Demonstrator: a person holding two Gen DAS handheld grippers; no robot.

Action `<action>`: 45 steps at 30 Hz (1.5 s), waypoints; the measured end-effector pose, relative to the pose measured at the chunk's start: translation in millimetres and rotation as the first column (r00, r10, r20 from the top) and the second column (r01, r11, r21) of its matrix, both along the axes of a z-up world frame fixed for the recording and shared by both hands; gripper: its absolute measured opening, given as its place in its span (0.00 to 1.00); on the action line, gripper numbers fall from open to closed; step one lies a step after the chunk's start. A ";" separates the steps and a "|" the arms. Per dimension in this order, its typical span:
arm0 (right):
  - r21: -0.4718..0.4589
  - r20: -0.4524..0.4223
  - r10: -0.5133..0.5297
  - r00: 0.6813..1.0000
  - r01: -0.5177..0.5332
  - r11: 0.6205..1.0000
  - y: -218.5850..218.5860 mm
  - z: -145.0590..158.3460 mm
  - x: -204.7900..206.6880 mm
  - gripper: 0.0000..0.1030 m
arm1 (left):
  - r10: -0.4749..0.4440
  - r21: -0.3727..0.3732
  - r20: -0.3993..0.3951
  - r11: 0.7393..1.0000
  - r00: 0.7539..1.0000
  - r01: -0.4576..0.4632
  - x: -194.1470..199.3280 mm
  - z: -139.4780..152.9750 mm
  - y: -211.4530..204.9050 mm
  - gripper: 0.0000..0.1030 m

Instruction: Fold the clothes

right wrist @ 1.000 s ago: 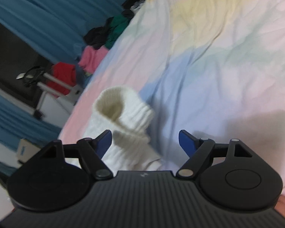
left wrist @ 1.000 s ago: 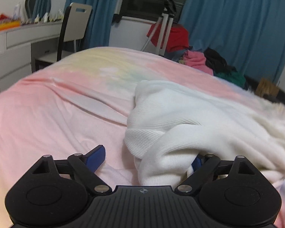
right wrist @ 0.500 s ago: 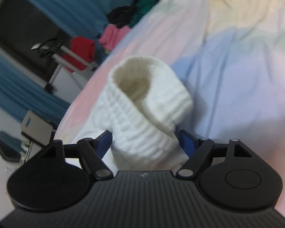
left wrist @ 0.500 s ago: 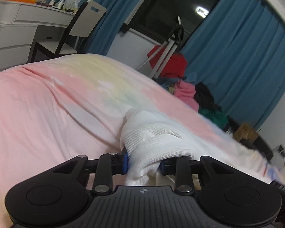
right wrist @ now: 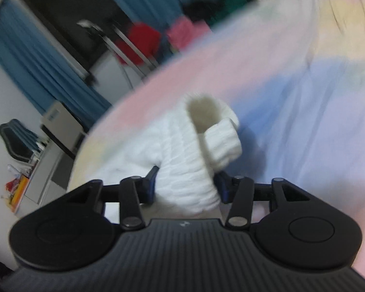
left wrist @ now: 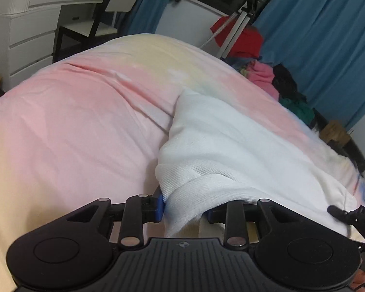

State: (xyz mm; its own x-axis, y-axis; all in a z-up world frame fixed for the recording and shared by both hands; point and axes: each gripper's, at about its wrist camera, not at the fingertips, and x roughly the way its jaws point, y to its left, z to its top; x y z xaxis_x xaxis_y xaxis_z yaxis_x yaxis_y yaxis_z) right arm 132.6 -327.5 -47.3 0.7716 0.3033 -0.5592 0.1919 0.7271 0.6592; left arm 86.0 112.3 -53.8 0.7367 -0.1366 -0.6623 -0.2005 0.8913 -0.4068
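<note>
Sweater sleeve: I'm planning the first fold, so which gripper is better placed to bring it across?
Right, probably. The right gripper is clamped just behind the sleeve cuff; the left gripper pinches a bulkier sweater edge.

Ribbed white knit sweater point(left wrist: 231, 150); matt cloth bedspread point(left wrist: 85, 121)

My 2 wrist cameras sit low behind each claw, close over the bed point(left wrist: 80, 126), both facing the blue curtains point(left wrist: 323, 31) and white sweater point(left wrist: 231, 146).
</note>
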 end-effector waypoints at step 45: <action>-0.130 0.101 0.113 0.988 -0.100 0.986 39.6 24.6 -6.2 0.39 | -0.041 -0.283 0.060 0.957 0.997 0.057 5.2 -4.4 12.6 0.42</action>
State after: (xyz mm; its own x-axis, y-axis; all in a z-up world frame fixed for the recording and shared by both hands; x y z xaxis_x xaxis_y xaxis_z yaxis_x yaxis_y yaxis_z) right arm 126.4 -288.0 -22.7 0.7965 0.3201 -0.5129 0.0418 0.8171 0.5749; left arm 91.1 125.0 -58.2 0.7570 -0.3504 -0.5515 -0.1310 0.7454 -0.6536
